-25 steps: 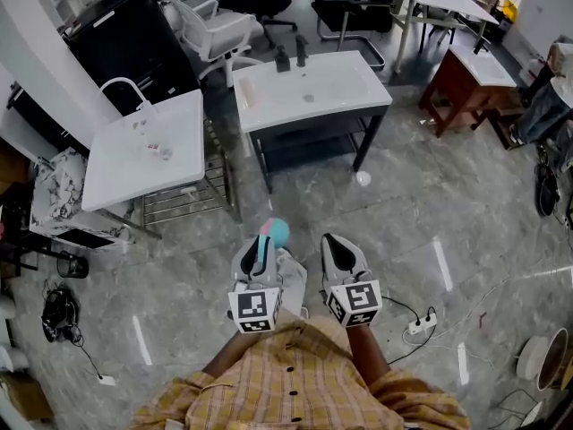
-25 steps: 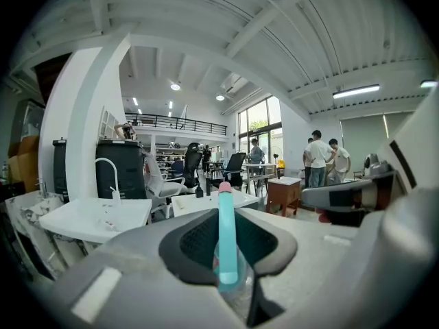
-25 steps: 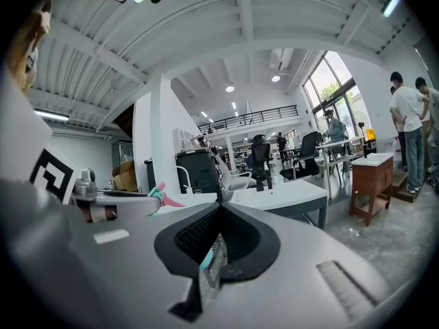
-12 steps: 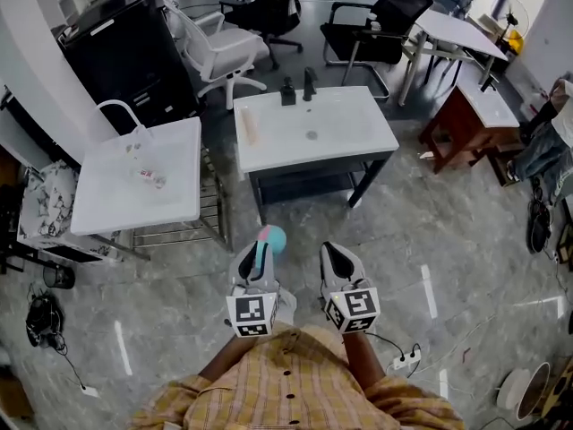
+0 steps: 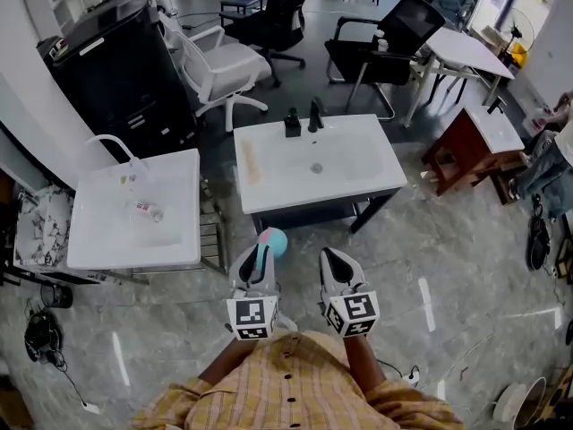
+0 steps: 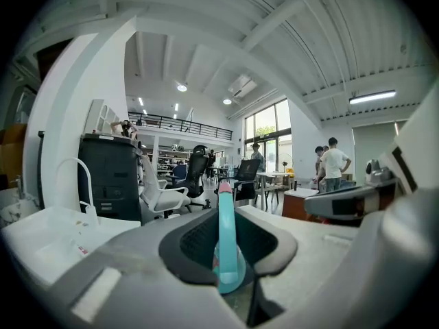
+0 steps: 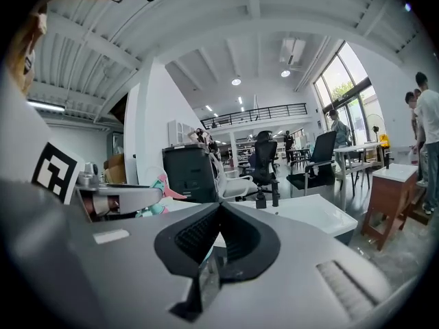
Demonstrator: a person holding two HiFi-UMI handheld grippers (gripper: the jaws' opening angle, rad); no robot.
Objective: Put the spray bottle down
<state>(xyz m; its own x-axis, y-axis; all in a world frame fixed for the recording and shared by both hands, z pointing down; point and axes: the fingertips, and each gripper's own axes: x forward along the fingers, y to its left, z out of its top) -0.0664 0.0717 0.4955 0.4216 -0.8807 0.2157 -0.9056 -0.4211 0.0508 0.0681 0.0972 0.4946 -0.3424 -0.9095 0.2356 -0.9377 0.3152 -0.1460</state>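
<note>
A teal spray bottle (image 5: 272, 237) with a pink nozzle sticks out beyond my left gripper (image 5: 258, 254), which is shut on it. In the left gripper view the bottle's narrow teal body (image 6: 226, 249) stands upright between the dark pads. My right gripper (image 5: 334, 260) is beside it, a little to the right, with its jaws together and nothing in them; the right gripper view shows its tips (image 7: 219, 208) meeting. That view also catches the bottle's pink and teal head (image 7: 159, 188) at the left. Both grippers hang over the grey floor, short of the white basin table (image 5: 354, 173).
The basin table carries two black taps (image 5: 303, 119). A second white sink table (image 5: 98, 231) with a curved tap stands left. Behind are a black cabinet (image 5: 107, 56), a white chair (image 5: 224, 65), a black chair (image 5: 389, 38) and a brown side table (image 5: 470, 141). People stand far right (image 6: 333, 163).
The person has walked forward: both tables and the chairs have slid down the head view, nearer to the grippers. Both grippers keep the same pose, the left still gripping the bottle.
</note>
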